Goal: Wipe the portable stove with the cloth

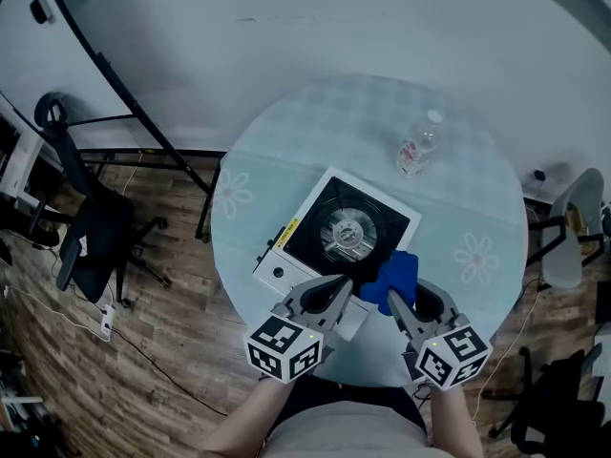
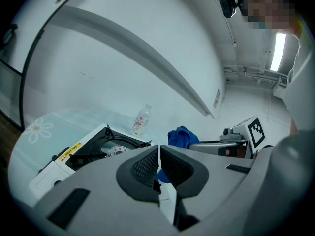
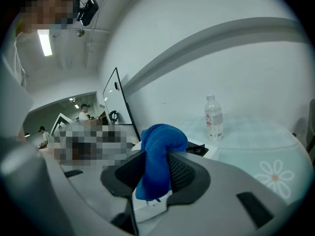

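The portable stove (image 1: pixel 305 232) is white with a black top and a round burner; it sits in the middle of the round table (image 1: pixel 468 208). My right gripper (image 1: pixel 395 300) is shut on a bunched blue cloth (image 1: pixel 396 273), held just over the stove's near right corner. In the right gripper view the cloth (image 3: pixel 157 151) bulges up from between the jaws of the right gripper (image 3: pixel 155 170). My left gripper (image 1: pixel 342 292) hovers at the stove's near edge, shut with nothing in it. The left gripper view shows that gripper (image 2: pixel 159 155), the stove (image 2: pixel 93 151) and the cloth (image 2: pixel 181 135) beyond it.
A clear plastic bottle (image 1: pixel 418 147) stands on the far side of the table, behind the stove. A black office chair (image 1: pixel 95 227) is on the floor at the left. Another chair (image 1: pixel 573 232) is at the right. A stand's black legs (image 1: pixel 143 122) reach toward the table's far left.
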The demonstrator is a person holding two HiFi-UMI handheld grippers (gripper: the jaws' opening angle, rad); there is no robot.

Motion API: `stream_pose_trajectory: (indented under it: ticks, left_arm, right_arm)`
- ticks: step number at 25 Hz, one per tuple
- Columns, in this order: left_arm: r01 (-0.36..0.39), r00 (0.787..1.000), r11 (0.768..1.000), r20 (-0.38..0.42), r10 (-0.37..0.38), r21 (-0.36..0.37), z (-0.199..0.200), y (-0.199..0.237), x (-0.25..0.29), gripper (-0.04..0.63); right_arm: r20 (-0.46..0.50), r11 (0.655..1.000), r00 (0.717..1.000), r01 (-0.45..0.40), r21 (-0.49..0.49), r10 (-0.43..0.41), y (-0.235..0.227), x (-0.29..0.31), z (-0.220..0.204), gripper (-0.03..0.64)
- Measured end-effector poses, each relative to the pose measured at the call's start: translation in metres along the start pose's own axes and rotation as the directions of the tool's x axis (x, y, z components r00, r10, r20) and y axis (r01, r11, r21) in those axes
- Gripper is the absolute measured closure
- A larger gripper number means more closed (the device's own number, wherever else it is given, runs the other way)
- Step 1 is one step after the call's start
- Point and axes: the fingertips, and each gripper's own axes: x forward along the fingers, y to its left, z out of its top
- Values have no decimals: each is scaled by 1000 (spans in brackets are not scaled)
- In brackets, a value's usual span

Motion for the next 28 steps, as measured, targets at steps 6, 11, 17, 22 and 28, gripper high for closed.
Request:
stream_pose_trajectory:
  ticks: [6,11,17,22,28]
  left_arm:
    - [-27,999,1000,-23,27,-7,-8,-6,22,566]
    - [-68,998,997,-20,67,-41,-11,-5,33,566]
    - [-102,995,994,-24,101,-44,-11,-5,50,566]
    - [-129,992,989,-16,128,-72,-14,0,56,566]
    - [-155,987,978,8,158,-139,-17,4,59,566]
  right_arm:
    - [-10,1000,1000,-16,4,16,-30,-2,3,476]
    - [-29,1000,1000,-4,-5,4,-60,2,5,476]
    - [-53,1000,999,3,-26,-4,-90,14,7,476]
    - [-83,999,997,2,-34,-5,-112,25,4,476]
    - [-116,1000,993,-11,-29,7,-135,40,-5,476]
